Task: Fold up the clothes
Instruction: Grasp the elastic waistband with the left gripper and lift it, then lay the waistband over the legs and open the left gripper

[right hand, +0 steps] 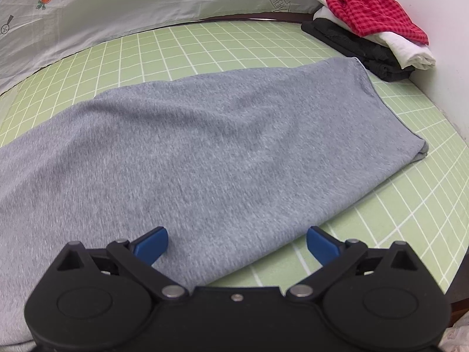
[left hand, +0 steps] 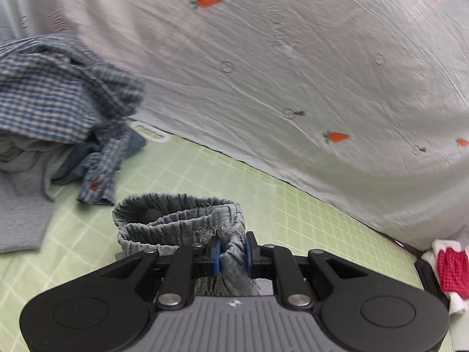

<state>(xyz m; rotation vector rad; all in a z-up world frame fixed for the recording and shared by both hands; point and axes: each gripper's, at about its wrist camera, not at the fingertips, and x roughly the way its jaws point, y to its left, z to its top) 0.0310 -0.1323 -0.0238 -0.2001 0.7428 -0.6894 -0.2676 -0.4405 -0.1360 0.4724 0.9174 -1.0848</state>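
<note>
The left gripper (left hand: pixel 231 253) is clamped on the elastic waistband of grey pants (left hand: pixel 181 220), low in the frame's centre above the green grid mat (left hand: pixel 205 170). A blue checked shirt (left hand: pixel 61 94) is heaped at upper left. The right gripper (right hand: pixel 236 242) hangs with its jaws apart over the grey pant leg (right hand: pixel 205 146) lying flat on the mat; a folded stack topped by red checked cloth (right hand: pixel 372 11) sits upper right.

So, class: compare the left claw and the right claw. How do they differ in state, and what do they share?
The left claw is shut, pinching a gathered grey waistband; the right claw is open and holds nothing. The left claw keeps its cloth lifted off the green mat; the right claw hovers over a grey garment lying flat. Both have black arms and blue pads.
</note>
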